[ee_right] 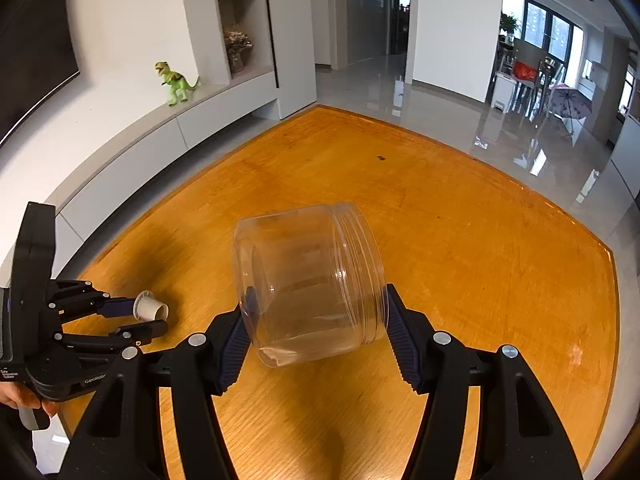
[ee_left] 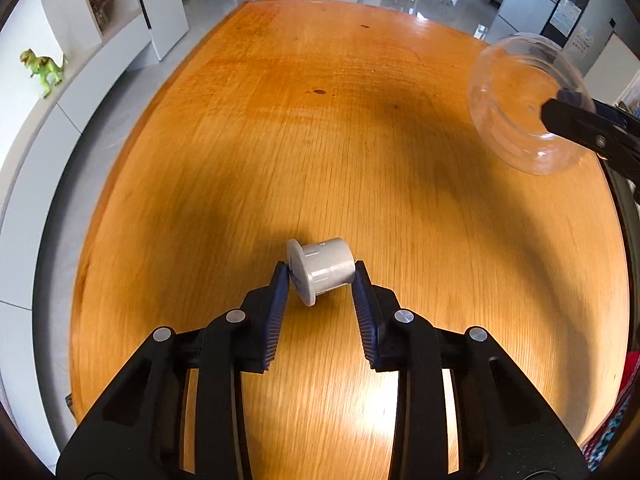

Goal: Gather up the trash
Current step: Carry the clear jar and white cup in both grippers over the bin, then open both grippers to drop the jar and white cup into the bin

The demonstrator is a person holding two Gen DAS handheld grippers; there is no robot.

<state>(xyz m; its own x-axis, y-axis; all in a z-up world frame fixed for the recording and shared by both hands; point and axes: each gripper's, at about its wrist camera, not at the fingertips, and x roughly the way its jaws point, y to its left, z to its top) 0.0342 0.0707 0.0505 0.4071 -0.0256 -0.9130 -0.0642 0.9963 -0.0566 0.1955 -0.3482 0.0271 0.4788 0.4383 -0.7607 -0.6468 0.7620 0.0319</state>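
Open-plan living room, glossy grey floor, orange wooden table (ee_right: 460, 220) in the middle, bare apart from what the two grippers carry. Green toy dinosaur (ee_right: 176, 82) on the white ledge by the wall, not part of the job.

Left gripper (ee_left: 320, 276): jaws partly closed around a small grey plastic capsule (ee_left: 320, 270), looks like a used coffee pod. It lies sideways between the pads, flange against the left pad, flat end toward the right one. The right wrist view shows the same pod (ee_right: 150, 308) clear of the tabletop, so it is being carried, not resting. Grip is at the fingertips only; contact on the right pad looks marginal, so a slip is plausible.

Right gripper (ee_right: 316, 320): jaws wide, clamped on a clear plastic jar (ee_right: 310, 284), no lid, threaded mouth tipped up and to the right, base toward the left pad. From the left wrist view the jar (ee_left: 524, 108) hangs above the table's right edge, well apart from the pod.

Read: both pieces of trash are already picked up and off the table. No bin visible in either view, so I can't say where they go. The jar is held across its body probably because that's the only span the pads can grab; thin wall likely flexes under squeeze, so moderate force.
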